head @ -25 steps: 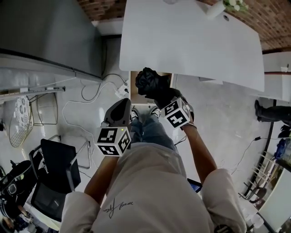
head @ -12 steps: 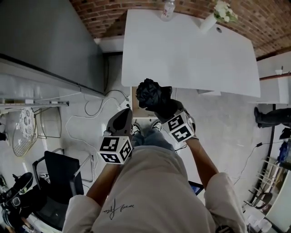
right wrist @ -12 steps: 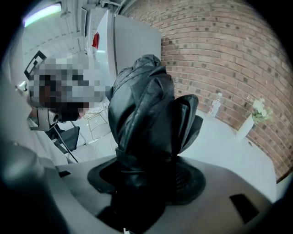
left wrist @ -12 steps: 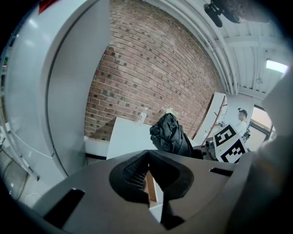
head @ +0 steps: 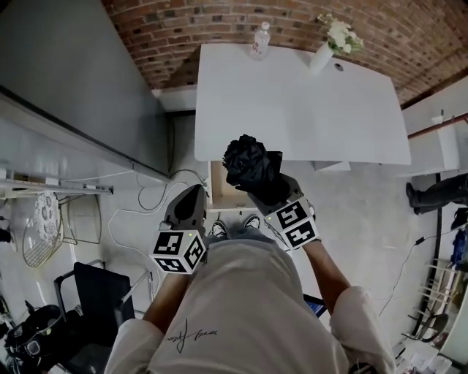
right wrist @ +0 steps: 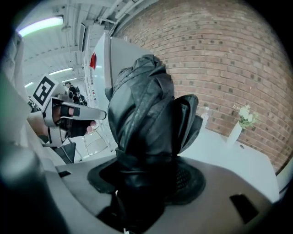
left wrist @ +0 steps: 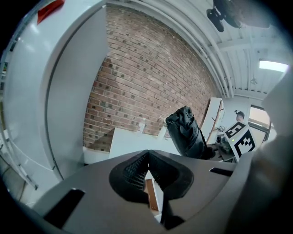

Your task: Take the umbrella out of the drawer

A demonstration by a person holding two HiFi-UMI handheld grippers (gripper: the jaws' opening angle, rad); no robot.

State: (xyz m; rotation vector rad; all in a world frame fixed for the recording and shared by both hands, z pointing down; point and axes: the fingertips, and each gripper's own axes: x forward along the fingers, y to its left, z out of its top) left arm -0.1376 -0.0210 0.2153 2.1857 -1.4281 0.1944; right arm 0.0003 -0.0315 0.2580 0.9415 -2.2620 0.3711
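**Umbrella** (head: 248, 162): black, folded, cloth bunched at its far end. It is in your right gripper (head: 272, 191), out of the drawer and in the air above it, near the worktop's front edge.

**Right gripper:** its fingers (right wrist: 188, 176) are clamped on the umbrella's lower end. The rest of the umbrella sticks out past the tips.

**Left gripper** (head: 193, 199): its fingers (left wrist: 130, 171) are closed tip to tip with nothing between them. It is beside the right one, apart from the umbrella.

**Drawer** (head: 223, 196): pulled open under the worktop, brown inside, below the umbrella and just ahead of your shoes. What it contains cannot be made out.

**Worktop** (head: 329, 109): white, set against a brick wall (head: 219, 18).

**Bottle** (head: 259, 39): clear, upright at the worktop's far edge.

**Vase** (head: 320, 57): white, with pale flowers, at the far edge, well apart from the bottle.
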